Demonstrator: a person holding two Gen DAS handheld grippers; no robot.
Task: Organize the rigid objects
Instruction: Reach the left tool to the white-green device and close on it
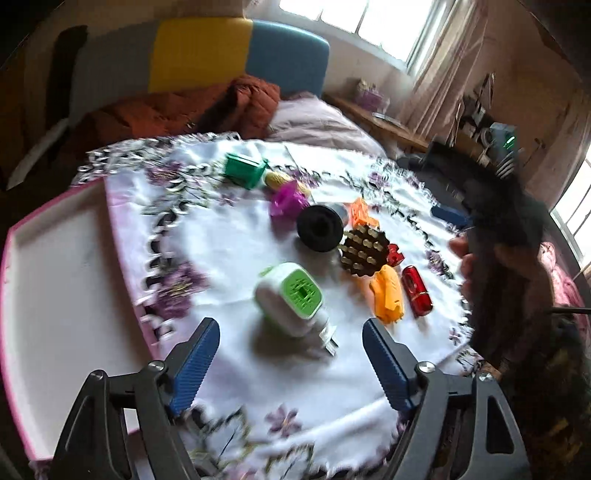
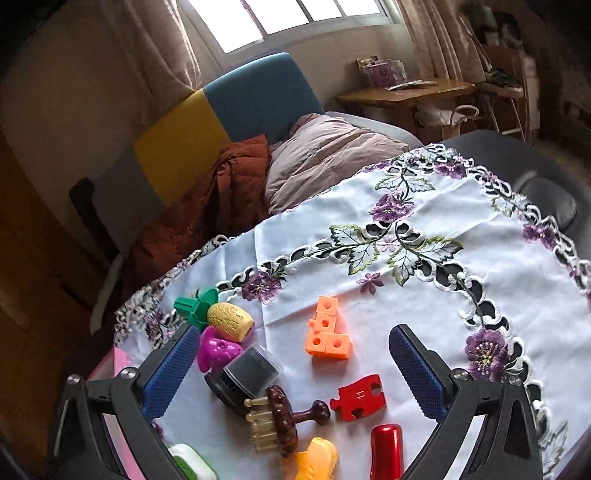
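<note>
The left gripper [image 1: 291, 354] hangs above the near cloth [image 1: 229, 243] with its blue fingers [image 1: 195, 365] spread wide and nothing between them. Just past the fingertips lies the white-and-green plug [image 1: 291, 299], prongs toward the gripper. Beyond it the black spool [image 1: 319, 228] lies on its side, with the brown comb [image 1: 364, 251] just to its right. Right of the comb come the yellow toy [image 1: 387, 295] and the red tube [image 1: 416, 291], side by side. The white tray [image 1: 66, 280] with a pink rim sits to the left, its near edge under the cloth's border.

The right gripper [image 2: 295, 373] also hovers with its fingers [image 2: 417, 373] wide apart, holding nothing. Between them, near, lie the comb [image 2: 275, 419], the tube [image 2: 386, 454] and the red puzzle piece [image 2: 358, 397]. Farther on are the orange cubes [image 2: 327, 330], apart from the rest. By the left finger the purple toy [image 2: 218, 350] touches the yellow pineapple [image 2: 231, 321], and the green block [image 2: 195, 306] lies behind them. Beyond the table stand a bed [image 2: 325, 155] and a window [image 2: 288, 18].
</note>
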